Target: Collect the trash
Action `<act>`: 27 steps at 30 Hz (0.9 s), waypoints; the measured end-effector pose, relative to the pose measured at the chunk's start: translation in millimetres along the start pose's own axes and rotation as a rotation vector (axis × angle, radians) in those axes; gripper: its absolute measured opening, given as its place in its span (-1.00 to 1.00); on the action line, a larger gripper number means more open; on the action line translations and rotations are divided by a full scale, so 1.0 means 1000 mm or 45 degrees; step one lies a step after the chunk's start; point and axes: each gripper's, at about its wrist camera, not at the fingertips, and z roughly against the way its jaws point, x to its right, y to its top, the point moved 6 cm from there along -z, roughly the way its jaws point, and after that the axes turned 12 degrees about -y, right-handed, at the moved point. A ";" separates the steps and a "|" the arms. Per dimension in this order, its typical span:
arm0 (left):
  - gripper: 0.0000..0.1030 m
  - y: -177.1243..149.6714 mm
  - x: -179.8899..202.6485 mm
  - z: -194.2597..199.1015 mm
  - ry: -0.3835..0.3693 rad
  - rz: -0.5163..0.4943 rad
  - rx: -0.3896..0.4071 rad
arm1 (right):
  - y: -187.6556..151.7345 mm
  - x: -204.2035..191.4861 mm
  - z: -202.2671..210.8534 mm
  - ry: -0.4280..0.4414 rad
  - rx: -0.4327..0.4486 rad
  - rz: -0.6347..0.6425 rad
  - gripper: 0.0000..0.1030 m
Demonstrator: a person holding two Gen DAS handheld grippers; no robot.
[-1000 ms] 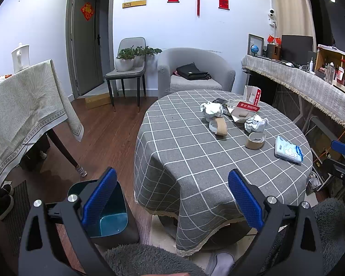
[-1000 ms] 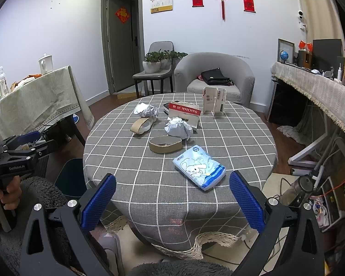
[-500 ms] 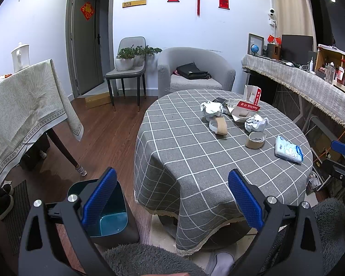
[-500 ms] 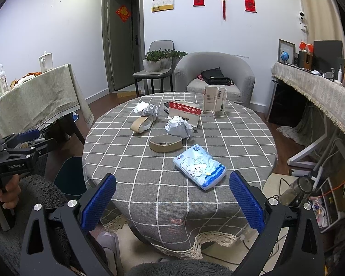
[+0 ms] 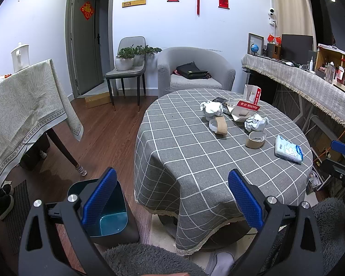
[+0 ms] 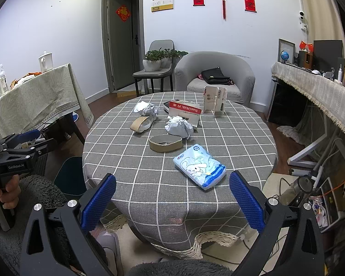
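On the round grey checked table (image 5: 195, 161) lie two crumpled paper balls (image 6: 179, 127) (image 6: 146, 108), two cardboard tape rings (image 6: 165, 143) (image 6: 141, 123), a blue tissue pack (image 6: 199, 169) and a torn red-and-white box (image 6: 185, 111). A dark bin with a teal inside (image 5: 110, 216) stands on the floor left of the table. My left gripper (image 5: 172, 202) is open and empty, held low before the table's near edge and above the bin. My right gripper (image 6: 171, 203) is open and empty, just short of the tissue pack.
A white stand-up box (image 6: 214, 101) is at the table's far side. A side table with a pale cloth (image 5: 23, 105) stands left, an armchair (image 5: 195, 71) and a chair with plants (image 5: 126, 69) behind. A long draped counter (image 6: 322, 92) runs along the right; cables lie on the floor.
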 end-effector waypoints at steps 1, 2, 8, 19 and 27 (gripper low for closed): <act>0.92 0.000 0.000 0.000 0.000 0.000 0.000 | 0.000 0.000 0.000 0.000 0.000 0.000 0.93; 0.92 0.000 0.000 0.000 0.000 0.000 0.000 | 0.000 0.000 0.000 0.001 0.000 -0.001 0.93; 0.92 0.000 0.000 0.000 0.000 0.001 0.000 | 0.000 0.000 0.000 0.000 -0.001 0.001 0.93; 0.92 -0.003 -0.007 -0.002 0.001 0.003 0.000 | 0.001 0.000 0.000 0.000 -0.005 0.001 0.93; 0.92 -0.003 -0.006 0.001 0.029 0.007 0.012 | -0.004 0.000 -0.001 -0.003 -0.008 0.027 0.93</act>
